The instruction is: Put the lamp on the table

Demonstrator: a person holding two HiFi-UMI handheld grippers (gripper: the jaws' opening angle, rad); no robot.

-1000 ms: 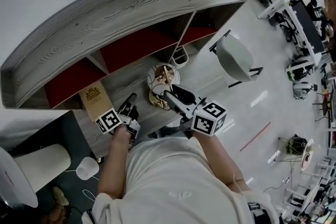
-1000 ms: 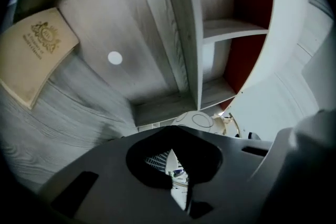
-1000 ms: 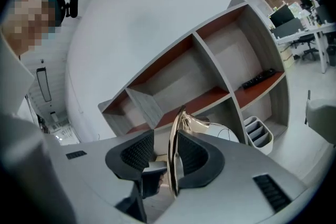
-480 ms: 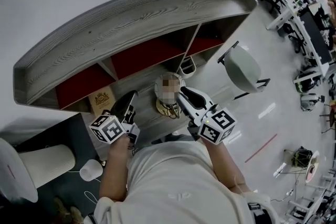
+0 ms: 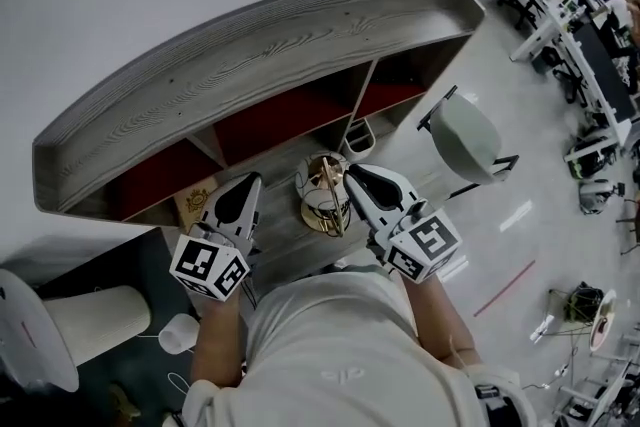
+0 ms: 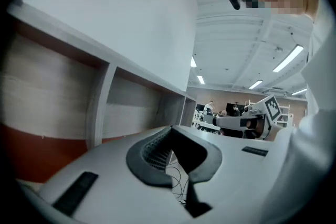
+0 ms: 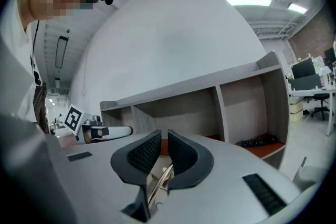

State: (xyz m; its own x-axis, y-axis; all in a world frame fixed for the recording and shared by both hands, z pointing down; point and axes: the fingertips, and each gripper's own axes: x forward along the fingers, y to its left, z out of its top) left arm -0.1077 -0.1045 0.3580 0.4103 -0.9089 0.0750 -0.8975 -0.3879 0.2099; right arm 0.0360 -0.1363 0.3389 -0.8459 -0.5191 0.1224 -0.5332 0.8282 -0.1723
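Lamp base partly hidden | right tongs clamp its gold rod, seemingly | left tongs closed, empty

No legible text. The cubes on my left tool and right tool carry only square black-and-white markers; the brown box bears an unreadable gold emblem.

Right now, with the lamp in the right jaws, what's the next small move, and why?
Probably raise the lamp higher. The right gripper has its jaws shut on the lamp's gold rod, but in its view the tabletop edge sits above the jaw tips, so the base likely won't clear.
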